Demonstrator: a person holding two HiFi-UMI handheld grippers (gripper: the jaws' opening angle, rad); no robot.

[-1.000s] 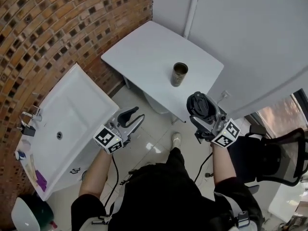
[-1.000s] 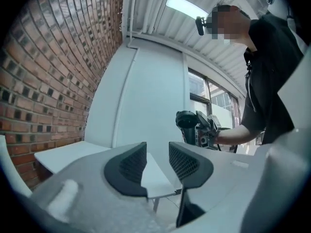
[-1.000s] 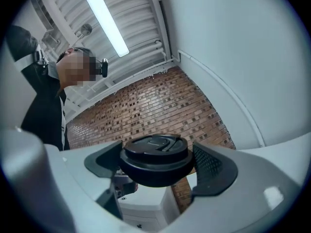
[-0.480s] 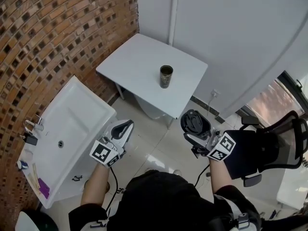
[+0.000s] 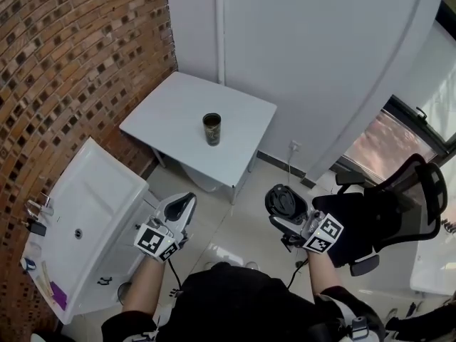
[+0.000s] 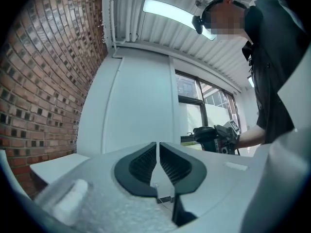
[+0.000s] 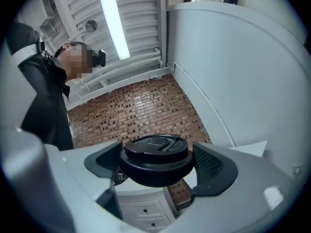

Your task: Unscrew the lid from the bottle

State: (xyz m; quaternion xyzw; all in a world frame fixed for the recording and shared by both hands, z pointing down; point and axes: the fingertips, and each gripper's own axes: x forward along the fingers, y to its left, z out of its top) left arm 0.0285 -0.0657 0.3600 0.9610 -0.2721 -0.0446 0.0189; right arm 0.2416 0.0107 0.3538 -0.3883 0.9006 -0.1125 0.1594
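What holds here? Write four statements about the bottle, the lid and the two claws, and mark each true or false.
1. The bottle stands upright on the white table. True.
2. The right claw grips the black lid. True.
3. The lid sits on the bottle. False: the bottle's mouth is open, and the lid is in the right claw.
4. The left claw holds the bottle. False: it is shut and empty, away from the table.
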